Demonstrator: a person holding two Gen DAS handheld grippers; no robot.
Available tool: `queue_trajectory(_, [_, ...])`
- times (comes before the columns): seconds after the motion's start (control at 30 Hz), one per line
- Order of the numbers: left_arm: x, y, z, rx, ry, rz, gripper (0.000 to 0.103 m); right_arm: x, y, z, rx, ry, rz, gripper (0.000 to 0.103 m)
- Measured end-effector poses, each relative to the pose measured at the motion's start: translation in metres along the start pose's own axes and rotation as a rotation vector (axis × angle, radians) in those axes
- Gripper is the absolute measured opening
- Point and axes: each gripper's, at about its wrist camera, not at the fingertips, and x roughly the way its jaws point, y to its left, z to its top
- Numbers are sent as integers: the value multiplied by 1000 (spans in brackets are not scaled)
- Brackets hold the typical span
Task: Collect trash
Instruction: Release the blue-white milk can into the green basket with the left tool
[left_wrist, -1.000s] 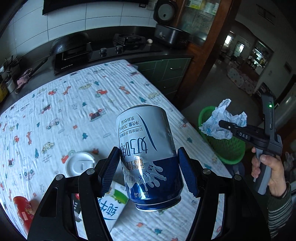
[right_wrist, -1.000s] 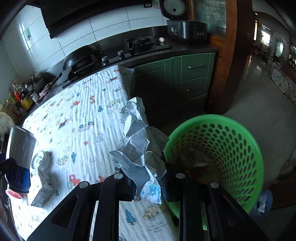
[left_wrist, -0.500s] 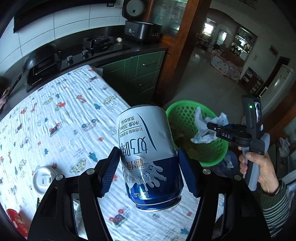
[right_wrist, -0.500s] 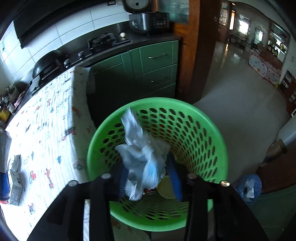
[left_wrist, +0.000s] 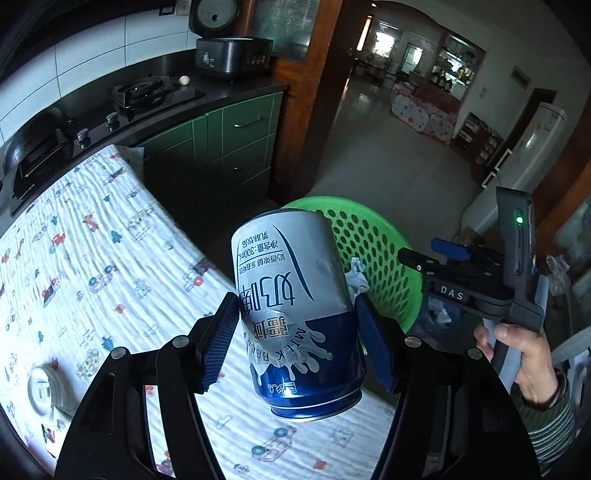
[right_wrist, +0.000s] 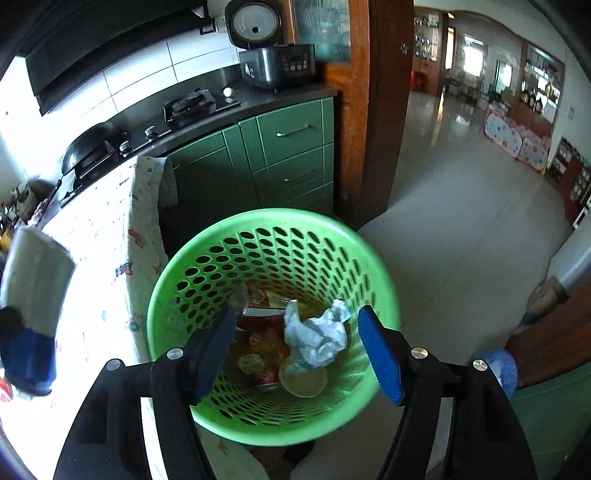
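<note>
blue-and-white can (left_wrist: 295, 314) clamped in left gripper (left_wrist: 297, 343) jaws, right gripper (right_wrist: 299, 347) jaws just opened, crumpled paper (right_wrist: 317, 338) loose in green basket (right_wrist: 184, 288) below

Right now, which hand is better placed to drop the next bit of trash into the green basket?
The left. Its gripper grips the milk can beside the green basket; the right gripper, jaws just opened, is empty above its dropped paper wad.
</note>
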Motion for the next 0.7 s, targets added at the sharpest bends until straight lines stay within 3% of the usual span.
queue_trajectory(0.43, [75,-47,30,20,73,-70,65,-55,-28,-16,-24,-88,-36,76])
queue_trajectory(0.7, [97,-63,35,21,90,-82,69,-70,-41,-28,-20,-102,-48,76])
